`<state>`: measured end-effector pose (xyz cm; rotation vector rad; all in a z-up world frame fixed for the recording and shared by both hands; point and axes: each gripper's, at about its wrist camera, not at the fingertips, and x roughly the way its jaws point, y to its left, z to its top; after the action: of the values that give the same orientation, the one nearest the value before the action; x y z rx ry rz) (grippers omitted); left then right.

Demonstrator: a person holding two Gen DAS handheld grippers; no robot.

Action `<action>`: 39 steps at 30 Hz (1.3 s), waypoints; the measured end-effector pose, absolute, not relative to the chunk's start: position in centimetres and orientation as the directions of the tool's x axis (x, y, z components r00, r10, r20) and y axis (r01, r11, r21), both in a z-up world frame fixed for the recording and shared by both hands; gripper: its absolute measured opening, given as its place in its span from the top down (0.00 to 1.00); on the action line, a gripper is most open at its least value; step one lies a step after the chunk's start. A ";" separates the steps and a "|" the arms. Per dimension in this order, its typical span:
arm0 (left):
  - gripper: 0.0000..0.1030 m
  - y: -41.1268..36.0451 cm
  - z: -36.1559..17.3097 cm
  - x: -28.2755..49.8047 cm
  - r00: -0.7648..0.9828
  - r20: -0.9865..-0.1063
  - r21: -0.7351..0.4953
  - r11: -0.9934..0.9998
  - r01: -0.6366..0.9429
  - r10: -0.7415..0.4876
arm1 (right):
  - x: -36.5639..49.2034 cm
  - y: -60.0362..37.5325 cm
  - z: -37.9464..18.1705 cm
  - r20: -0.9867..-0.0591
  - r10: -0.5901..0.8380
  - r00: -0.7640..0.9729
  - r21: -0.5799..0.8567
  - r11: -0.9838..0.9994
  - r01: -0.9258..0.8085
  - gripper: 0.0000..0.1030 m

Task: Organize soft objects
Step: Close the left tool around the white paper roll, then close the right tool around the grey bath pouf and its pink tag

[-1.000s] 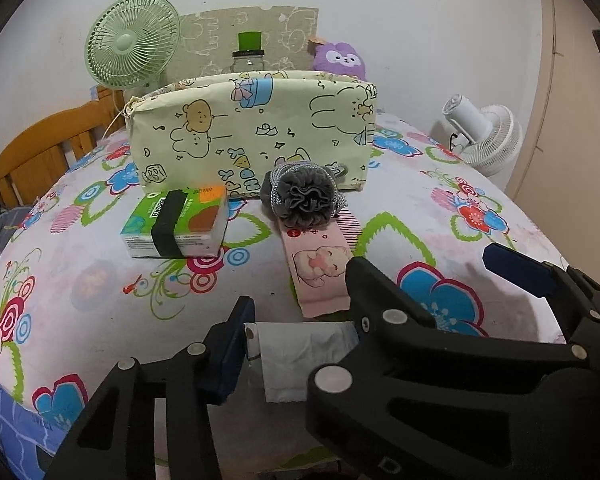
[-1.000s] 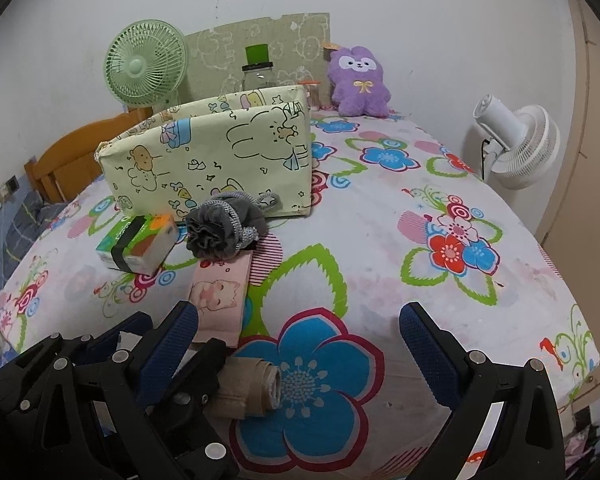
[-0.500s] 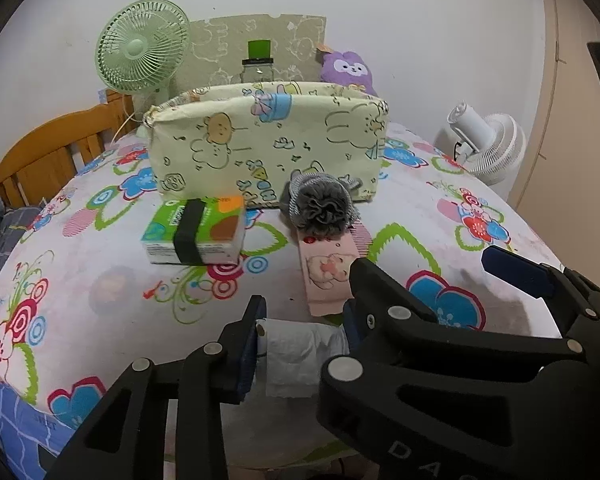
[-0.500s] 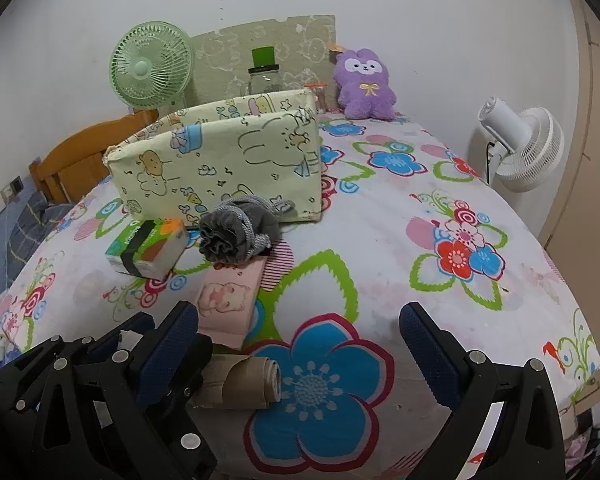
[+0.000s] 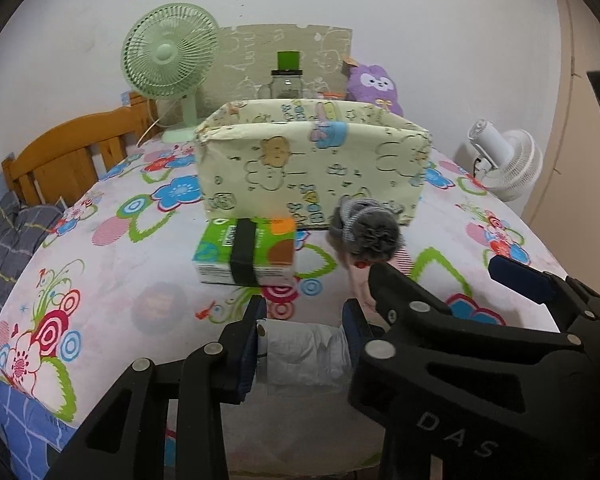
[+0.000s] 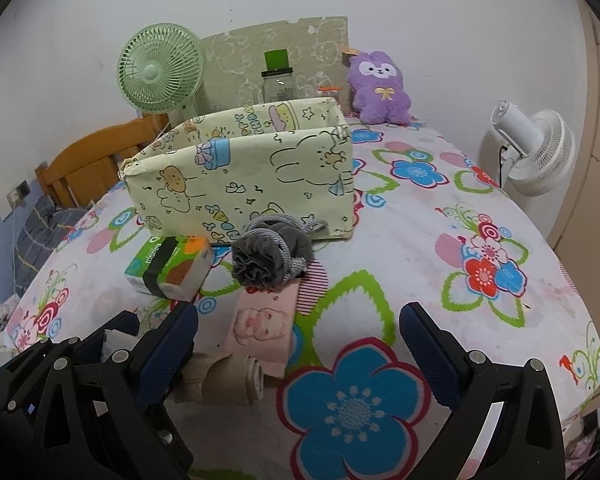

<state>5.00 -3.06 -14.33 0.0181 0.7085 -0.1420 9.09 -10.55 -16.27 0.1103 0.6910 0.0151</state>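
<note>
Left wrist view. Your left gripper (image 5: 304, 330) has its jaws drawn in on a rolled white cloth (image 5: 300, 354), a blue pad pressed against each end of it. The roll's long axis runs across the view, from one pad to the other, and it sits low at the near edge of the flowered counter (image 5: 112, 280). Beyond it you see one green tissue pack (image 5: 246, 254) with a black band, lying with its long side across the view. To its right is one grey scrunchie (image 5: 370, 232), resting on a pink cloth of which little shows here. Behind both stands one open fabric storage box (image 5: 314, 168), its long side facing you. One blue pad of your right gripper (image 5: 520, 280) enters from the right.

Right wrist view. Your right gripper (image 6: 298, 332) has its jaws spread wide and grips nothing; both pads hang above the counter. Between them lies one pink cloth (image 6: 266, 326), its long axis running away from you toward the box, with the scrunchie on its far end. One beige rolled cloth (image 6: 224, 378) lies just beside the pink cloth's near end, behind the left pad, its long axis across the view. You can count two fans: one green fan (image 6: 160, 70) behind the box and one white fan (image 6: 534, 152) off the right edge. One purple plush (image 6: 382, 88) sits against the wall.
</note>
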 end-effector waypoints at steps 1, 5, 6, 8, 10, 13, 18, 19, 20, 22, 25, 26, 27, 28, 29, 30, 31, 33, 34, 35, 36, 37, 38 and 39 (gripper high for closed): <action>0.61 -2.8 -14.3 5.1 0.750 -0.651 -0.033 0.991 0.130 -0.120 | 9.3 -10.4 -16.3 -0.637 0.053 0.769 0.108 0.994 0.021 0.01; 0.61 -2.0 -14.4 5.7 0.746 -0.658 -0.032 0.994 0.103 -0.098 | 9.9 -9.7 -16.4 -0.643 0.066 0.763 0.115 0.993 0.012 0.05; 0.61 -1.8 -14.5 5.9 0.744 -0.662 -0.029 0.995 0.094 -0.090 | 10.2 -9.5 -16.4 -0.648 0.063 0.759 0.111 0.994 0.012 0.07; 0.61 -1.4 -14.8 6.4 0.738 -0.672 -0.015 0.998 0.067 -0.060 | 10.6 -9.2 -16.6 -0.657 0.059 0.752 0.105 0.994 0.013 0.09; 0.61 -1.0 -15.1 6.8 0.733 -0.679 -0.003 0.999 0.050 -0.039 | 11.1 -8.9 -16.8 -0.668 0.057 0.742 0.099 0.995 0.013 0.12; 0.61 -0.6 -15.6 7.3 0.722 -0.692 0.014 0.999 0.032 -0.014 | 11.9 -8.5 -17.4 -0.690 0.053 0.722 0.092 0.996 0.016 0.17; 0.61 -0.2 -16.0 7.8 0.713 -0.701 0.015 0.999 0.034 -0.014 | 13.2 -8.4 -18.5 -0.724 0.075 0.686 0.120 0.993 0.018 0.29; 0.61 -0.2 -16.0 7.8 0.715 -0.699 0.017 0.999 0.037 -0.015 | 13.3 -8.4 -18.6 -0.727 0.076 0.682 0.123 0.992 0.020 0.32; 0.61 -0.2 -16.1 7.8 0.716 -0.698 0.021 0.999 0.040 -0.014 | 13.4 -8.3 -18.6 -0.727 0.062 0.684 0.111 0.993 0.028 0.34; 0.61 -0.3 -16.1 7.9 0.716 -0.698 0.023 0.999 0.042 -0.013 | 13.7 -8.2 -18.7 -0.730 0.038 0.683 0.087 0.995 0.037 0.48; 0.61 -0.5 -16.2 8.0 0.717 -0.697 0.031 0.999 0.042 -0.009 | 13.8 -8.0 -18.7 -0.728 0.029 0.685 0.070 0.997 0.033 0.57; 0.61 -0.5 -16.2 8.0 0.717 -0.697 0.032 0.999 0.044 -0.009 | 13.8 -7.9 -18.7 -0.729 0.027 0.684 0.067 0.997 0.032 0.57; 0.61 -0.6 -16.2 8.0 0.717 -0.697 0.033 0.998 0.046 -0.010 | 13.8 -8.0 -18.7 -0.728 0.028 0.685 0.068 0.997 0.032 0.57; 0.61 -0.6 -16.2 8.0 0.717 -0.697 0.033 0.998 0.046 -0.010 | 13.7 -8.0 -18.7 -0.728 0.029 0.685 0.069 0.997 0.031 0.58; 0.61 -0.6 -16.2 8.0 0.716 -0.698 0.031 0.998 0.047 -0.012 | 13.7 -8.0 -18.7 -0.728 0.033 0.684 0.073 0.997 0.030 0.58; 0.61 -0.5 -16.2 8.0 0.715 -0.699 0.030 0.998 0.047 -0.013 | 13.6 -8.0 -18.7 -0.729 0.038 0.684 0.078 0.997 0.028 0.59; 0.61 -0.5 -16.1 8.0 0.715 -0.699 0.029 0.998 0.048 -0.014 | 13.7 -8.0 -18.6 -0.730 0.043 0.682 0.083 0.996 0.026 0.59; 0.61 -0.6 -16.1 7.8 0.715 -0.699 0.029 0.998 0.049 -0.015 | 13.4 -8.0 -18.6 -0.731 0.054 0.681 0.092 0.996 0.019 0.59; 0.61 -0.6 -16.0 7.8 0.714 -0.700 0.029 0.998 0.050 -0.016 | 13.2 -8.1 -18.5 -0.730 0.059 0.681 0.095 0.995 0.016 0.59; 0.61 -0.6 -16.0 7.7 0.713 -0.700 0.026 0.998 0.052 -0.019 | 13.1 -8.1 -18.4 -0.729 0.062 0.682 0.098 0.995 0.014 0.59; 0.61 -0.7 -15.9 7.6 0.713 -0.701 0.023 0.998 0.053 -0.022 | 12.9 -8.1 -18.4 -0.727 0.063 0.683 0.099 0.995 0.013 0.59; 0.61 -0.8 -15.8 7.4 0.714 -0.700 0.018 0.998 0.054 -0.026 | 12.7 -8.1 -18.2 -0.724 0.063 0.687 0.097 0.995 0.010 0.59; 0.61 -0.8 -15.7 7.4 0.715 -0.699 0.014 0.998 0.055 -0.029 | 12.5 -8.1 -18.0 -0.721 0.066 0.690 0.098 0.995 0.007 0.59; 0.61 -0.9 -15.5 7.3 0.716 -0.697 0.012 0.998 0.057 -0.032 | 12.4 -8.1 -17.9 -0.718 0.069 0.692 0.100 0.995 0.005 0.59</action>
<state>7.26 -0.89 -15.51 0.0332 0.7705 -0.0493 12.39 -8.11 -17.88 0.0968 0.8054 0.0358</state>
